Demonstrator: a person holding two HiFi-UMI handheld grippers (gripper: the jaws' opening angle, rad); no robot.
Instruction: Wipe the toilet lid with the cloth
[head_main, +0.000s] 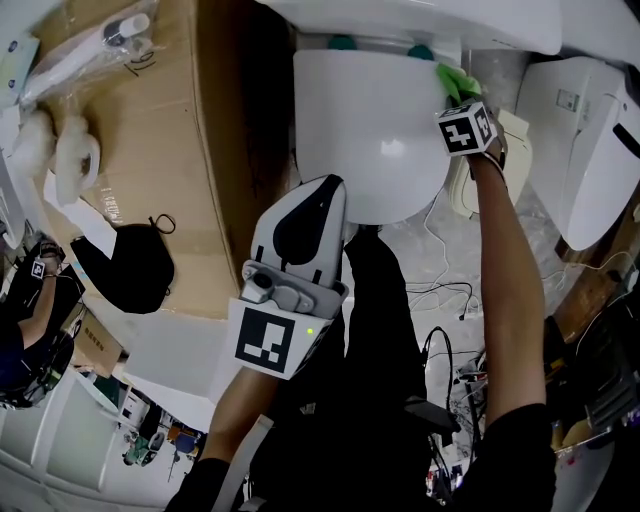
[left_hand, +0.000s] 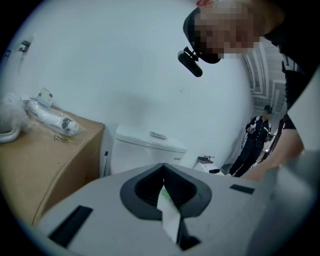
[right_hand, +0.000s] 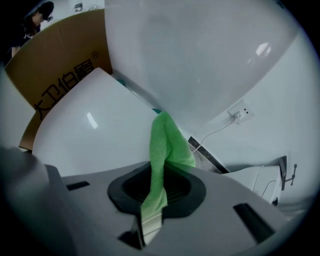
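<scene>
The white toilet lid (head_main: 370, 130) lies closed under the tank (head_main: 400, 15). A green cloth (head_main: 457, 78) rests on the lid's far right corner, next to the hinge. My right gripper (head_main: 456, 98) is shut on it, its marker cube just behind. In the right gripper view the green cloth (right_hand: 165, 145) sticks up out of the right gripper (right_hand: 155, 195), beside the lid (right_hand: 90, 135). My left gripper (head_main: 328, 190) hovers at the lid's near edge, jaws together and nothing in them. The left gripper (left_hand: 162, 192) looks toward the tank (left_hand: 147, 145).
A tall cardboard box (head_main: 160, 150) stands left of the toilet, with bagged plastic fittings (head_main: 90, 50) on top and a black bag (head_main: 135, 265) against it. Another white toilet seat (head_main: 590, 150) lies at the right. Cables (head_main: 450, 290) trail over the floor. A person (left_hand: 255, 142) stands farther off.
</scene>
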